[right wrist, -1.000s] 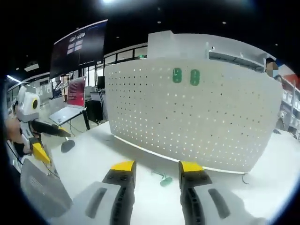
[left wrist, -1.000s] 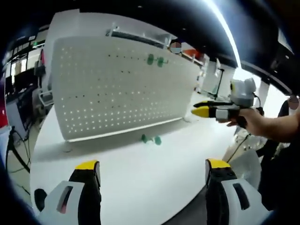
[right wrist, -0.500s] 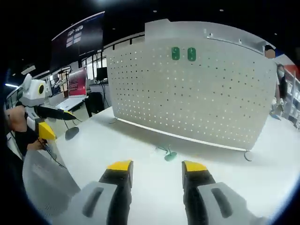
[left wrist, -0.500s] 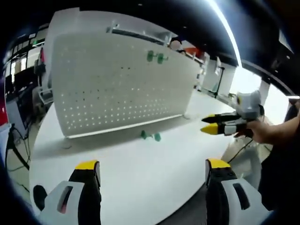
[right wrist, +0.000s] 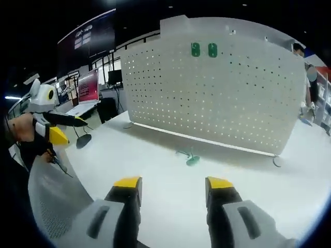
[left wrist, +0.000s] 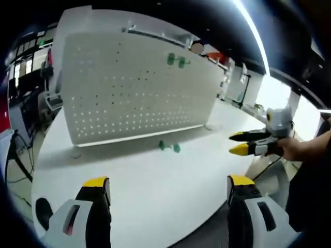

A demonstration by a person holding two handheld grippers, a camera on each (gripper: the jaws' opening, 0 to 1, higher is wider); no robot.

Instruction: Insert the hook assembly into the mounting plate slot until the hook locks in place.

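Observation:
A small green hook assembly (left wrist: 169, 146) (right wrist: 190, 157) lies on the white table (left wrist: 155, 181) just in front of a tall white perforated mounting plate (left wrist: 129, 88) (right wrist: 217, 93). Two green pieces (left wrist: 176, 60) (right wrist: 204, 49) sit high on the plate. My left gripper (left wrist: 168, 188) is open and empty, well short of the hook. My right gripper (right wrist: 168, 185) is open and empty too, with the hook a little beyond its jaws. In the left gripper view, the right gripper (left wrist: 256, 142) shows at the right edge, held in a hand. The left gripper (right wrist: 54, 126) shows at the left of the right gripper view.
The table's curved front edge (left wrist: 207, 227) runs near my left jaws. A mesh chair back (right wrist: 54, 206) stands low on the left. Desks and a laptop (right wrist: 85, 98) lie behind. A small dark round base (right wrist: 83, 140) rests on the table's left end.
Both views have shifted slightly. In the left gripper view the right gripper has dropped lower and further right. The right gripper's jaws have spread a little wider. The hook has stayed put.

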